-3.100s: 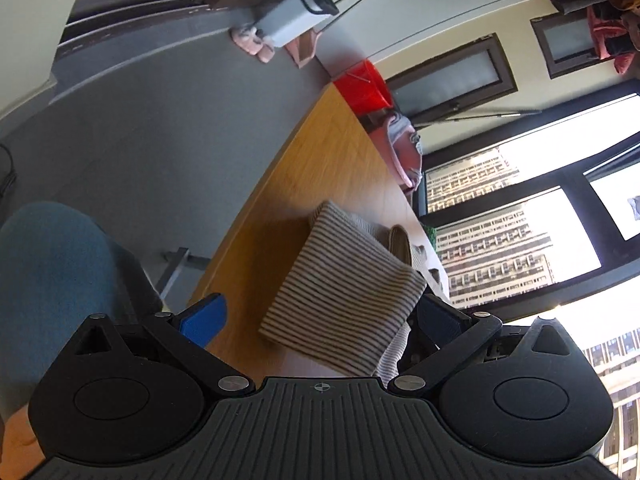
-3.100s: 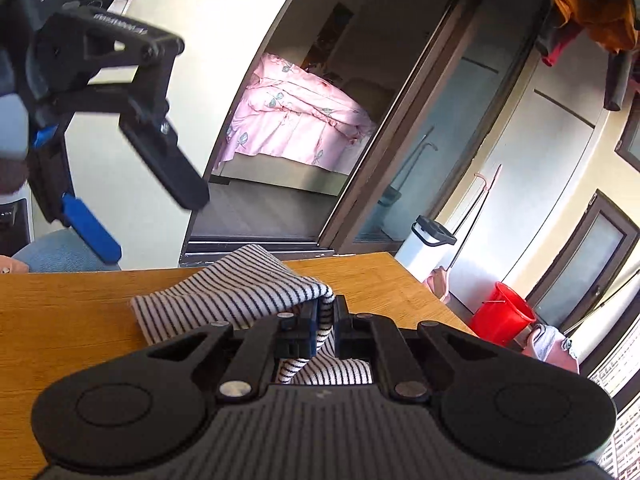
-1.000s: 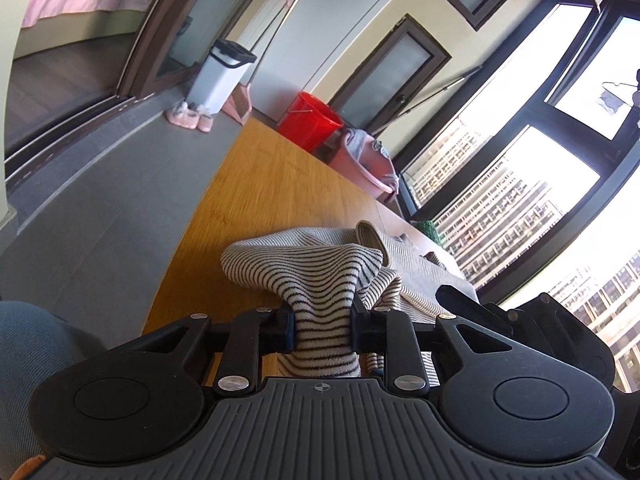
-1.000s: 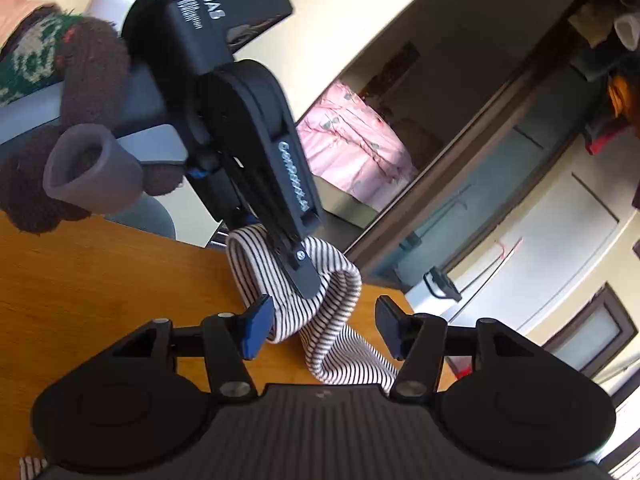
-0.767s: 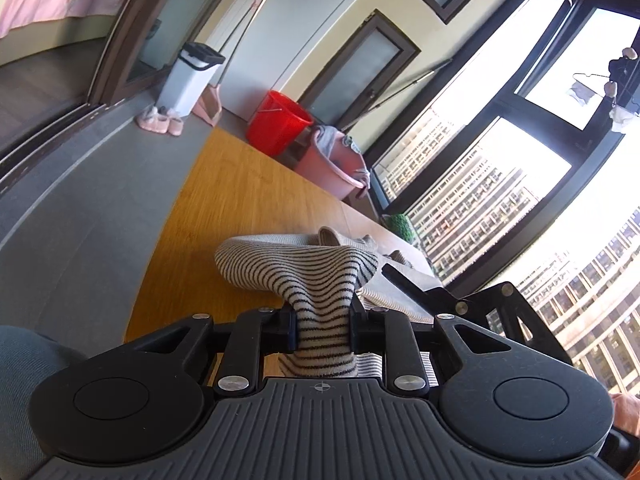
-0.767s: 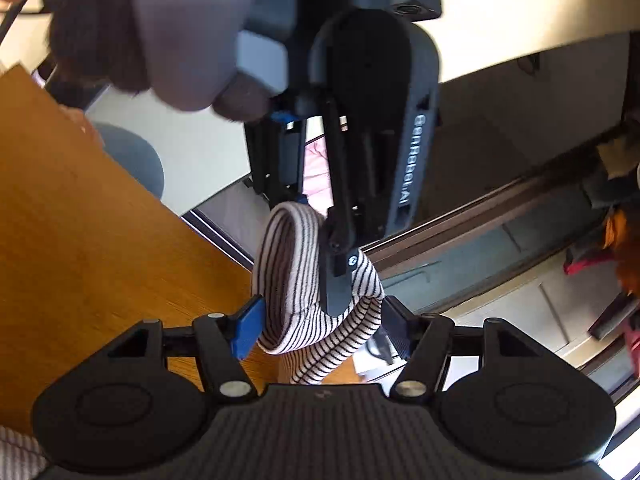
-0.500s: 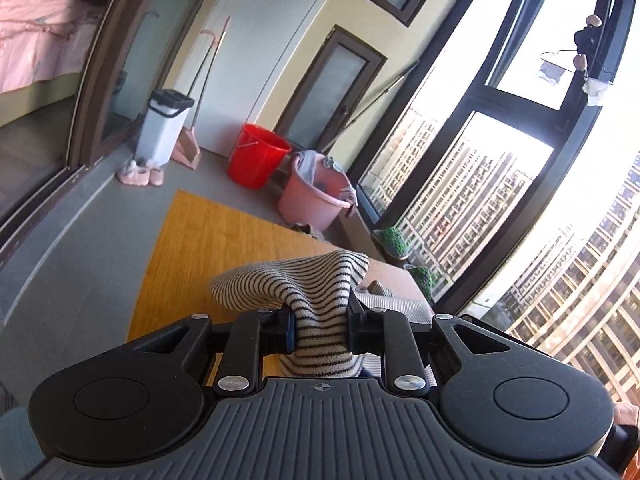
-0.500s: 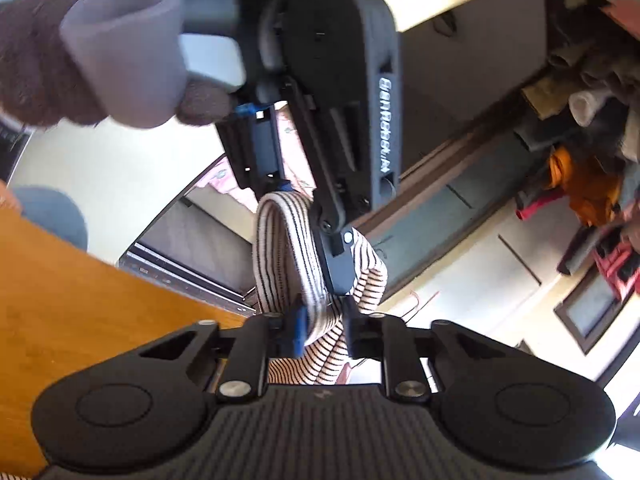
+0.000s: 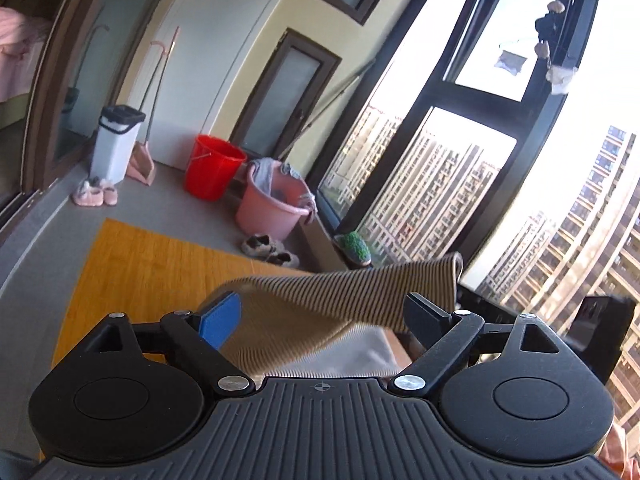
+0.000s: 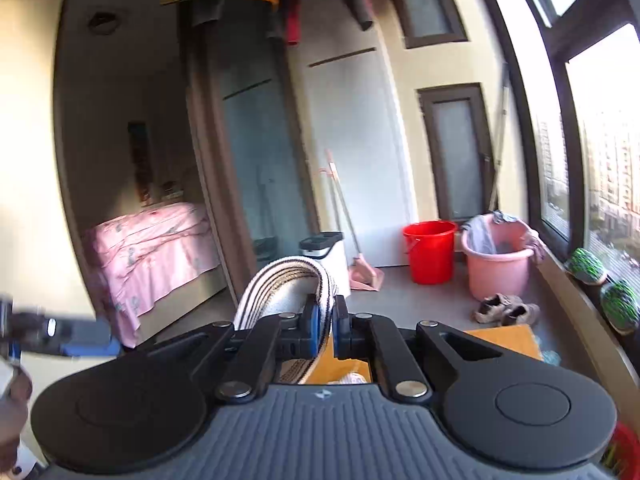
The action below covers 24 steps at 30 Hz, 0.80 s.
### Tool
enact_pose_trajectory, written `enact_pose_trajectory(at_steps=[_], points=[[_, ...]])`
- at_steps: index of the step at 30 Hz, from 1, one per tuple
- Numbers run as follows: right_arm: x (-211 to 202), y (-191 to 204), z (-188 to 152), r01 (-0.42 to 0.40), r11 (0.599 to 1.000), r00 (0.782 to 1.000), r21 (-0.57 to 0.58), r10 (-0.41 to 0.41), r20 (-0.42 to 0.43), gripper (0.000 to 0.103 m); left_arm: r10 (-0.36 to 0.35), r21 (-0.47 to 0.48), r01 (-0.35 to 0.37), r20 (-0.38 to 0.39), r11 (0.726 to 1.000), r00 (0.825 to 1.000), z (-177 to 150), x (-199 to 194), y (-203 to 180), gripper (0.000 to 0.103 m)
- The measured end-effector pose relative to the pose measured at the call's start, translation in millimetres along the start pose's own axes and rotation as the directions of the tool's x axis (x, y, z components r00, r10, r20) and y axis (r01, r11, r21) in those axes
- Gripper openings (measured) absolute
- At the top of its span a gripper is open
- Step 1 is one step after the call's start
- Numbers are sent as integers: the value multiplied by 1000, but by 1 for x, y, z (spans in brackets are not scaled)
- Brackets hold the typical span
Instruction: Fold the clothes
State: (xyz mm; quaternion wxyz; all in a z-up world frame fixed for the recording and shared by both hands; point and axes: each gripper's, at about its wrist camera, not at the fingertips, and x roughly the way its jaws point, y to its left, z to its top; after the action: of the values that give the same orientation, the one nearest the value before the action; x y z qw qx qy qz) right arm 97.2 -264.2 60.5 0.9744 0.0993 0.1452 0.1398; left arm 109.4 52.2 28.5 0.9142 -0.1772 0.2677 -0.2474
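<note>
Above the wooden surface (image 9: 152,264): a striped knit garment (image 9: 340,292) hangs lifted in the air, stretched between the two tools, with only its lower part drooping toward the surface.
Left tool (image 9: 320,316): its jaws are opening and now stand wide; the striped cloth passes between them without either pad pressing on it. A second ago this tool was pinching a bunched fold of that same cloth.
Right tool (image 10: 325,330): clamped tight on a narrow edge of the garment, which arches up and over its fingertips. A second ago its jaws were apart on either side of the cloth.
What changed: the hold has passed from the left tool to the right.
Meaning for the task: likely a handover, freeing the left tool to take a fresh corner so the garment can be spread and laid for its next fold.
Background: red bucket (image 9: 214,166), pink basin (image 9: 272,204), tall windows.
</note>
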Motion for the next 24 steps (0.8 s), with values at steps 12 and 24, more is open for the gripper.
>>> enact_pose_trajectory(at_steps=[12,24], points=[[3,-100,-60,194,979,962,-54,-201,-186,39,49,106,-11,-366,994,930,-95,107,0,93],[45,10,-98,44,892,945,-449,-183,-272,57,301,349,-192,-292,917,908,-109,75,32,93]])
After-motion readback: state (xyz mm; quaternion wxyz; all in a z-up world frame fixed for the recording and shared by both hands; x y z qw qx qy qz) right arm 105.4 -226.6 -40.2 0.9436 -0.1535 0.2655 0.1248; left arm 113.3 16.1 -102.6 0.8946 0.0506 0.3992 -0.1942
